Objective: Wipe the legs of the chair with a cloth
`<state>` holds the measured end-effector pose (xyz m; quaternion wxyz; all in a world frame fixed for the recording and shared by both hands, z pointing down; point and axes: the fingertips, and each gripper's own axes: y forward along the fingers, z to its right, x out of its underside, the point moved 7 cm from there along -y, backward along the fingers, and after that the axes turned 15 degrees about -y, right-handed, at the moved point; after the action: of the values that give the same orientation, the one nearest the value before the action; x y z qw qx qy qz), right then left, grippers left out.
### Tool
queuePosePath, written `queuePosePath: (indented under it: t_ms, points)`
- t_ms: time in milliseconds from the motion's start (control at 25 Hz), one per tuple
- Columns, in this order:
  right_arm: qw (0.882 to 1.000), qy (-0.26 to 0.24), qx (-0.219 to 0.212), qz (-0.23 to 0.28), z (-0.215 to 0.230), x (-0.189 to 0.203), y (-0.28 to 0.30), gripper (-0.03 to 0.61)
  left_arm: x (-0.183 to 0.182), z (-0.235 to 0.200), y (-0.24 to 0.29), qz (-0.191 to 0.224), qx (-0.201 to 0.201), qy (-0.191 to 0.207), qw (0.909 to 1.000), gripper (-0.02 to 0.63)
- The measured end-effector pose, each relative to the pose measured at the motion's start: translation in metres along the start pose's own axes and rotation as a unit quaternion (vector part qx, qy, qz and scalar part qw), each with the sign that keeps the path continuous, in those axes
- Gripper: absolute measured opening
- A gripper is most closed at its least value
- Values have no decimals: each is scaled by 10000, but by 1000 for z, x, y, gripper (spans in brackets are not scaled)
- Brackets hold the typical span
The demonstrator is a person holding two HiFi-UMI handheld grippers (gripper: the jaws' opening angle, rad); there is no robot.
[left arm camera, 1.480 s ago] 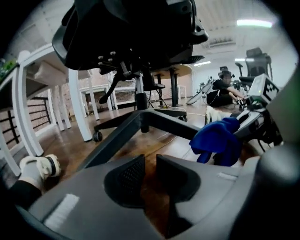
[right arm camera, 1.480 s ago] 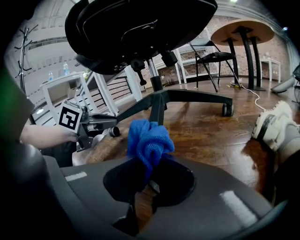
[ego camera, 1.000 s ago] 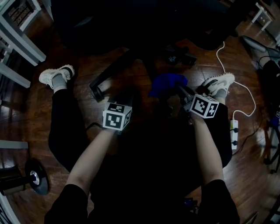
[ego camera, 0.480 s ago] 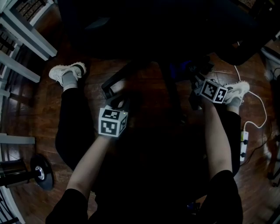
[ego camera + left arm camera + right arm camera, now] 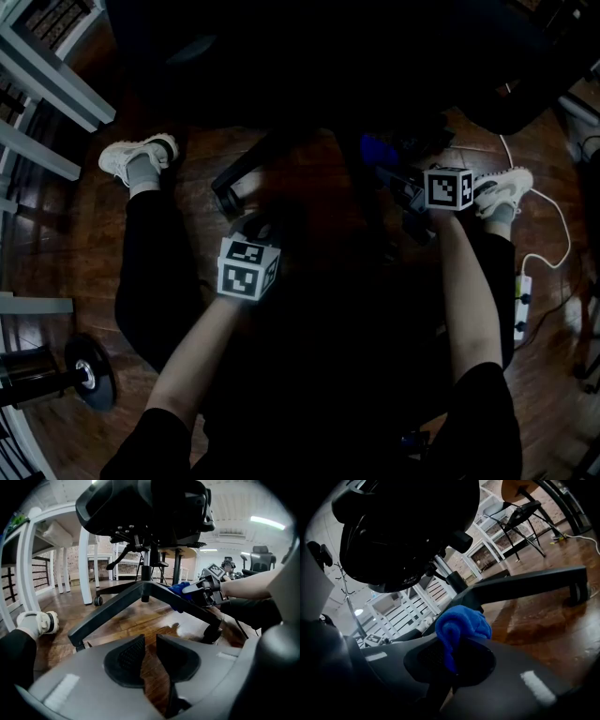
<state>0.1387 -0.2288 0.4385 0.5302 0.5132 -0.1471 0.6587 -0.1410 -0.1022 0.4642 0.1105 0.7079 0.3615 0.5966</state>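
Observation:
The black office chair's base spreads over the wood floor, with one leg [image 5: 246, 171] running toward my left gripper and its column [image 5: 146, 573] rising to the seat. My left gripper [image 5: 150, 641] hovers low before that leg [image 5: 108, 613], jaws slightly apart with only floor between them; in the head view the left gripper [image 5: 258, 227] sits just short of the leg's end. My right gripper [image 5: 455, 653] is shut on a blue cloth [image 5: 461, 625], bunched against a leg near the hub. The cloth [image 5: 375, 148] and right gripper [image 5: 398, 178] show beside the column. Another leg [image 5: 525, 585] ends in a caster [image 5: 580, 592].
White table legs [image 5: 47, 75] stand at the left. A black round weight [image 5: 80, 375] lies at lower left. A power strip [image 5: 520, 300] with a white cable lies at the right. The person's white shoes [image 5: 131, 159] [image 5: 502, 187] flank the chair base.
My right gripper has carried the blue cloth forward, in toward the chair's hub. The left gripper has shifted a little beside the leg's end, jaws unchanged.

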Motion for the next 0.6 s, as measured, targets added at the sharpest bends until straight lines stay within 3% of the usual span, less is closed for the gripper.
queuePosePath:
  t_ms: [360, 480, 600]
  points:
    - [9938, -265, -442, -989, -32, 50, -39, 57, 1, 22, 12, 22, 111, 42, 9999, 78]
    - [9895, -403, -465, -1306, -41, 66, -50, 57, -10, 6, 9, 145, -433, 406, 9981, 86]
    - [9878, -508, -415, -1413, -49, 78, -61, 57, -29, -25, 8, 273, -1246, 1191, 9847, 109]
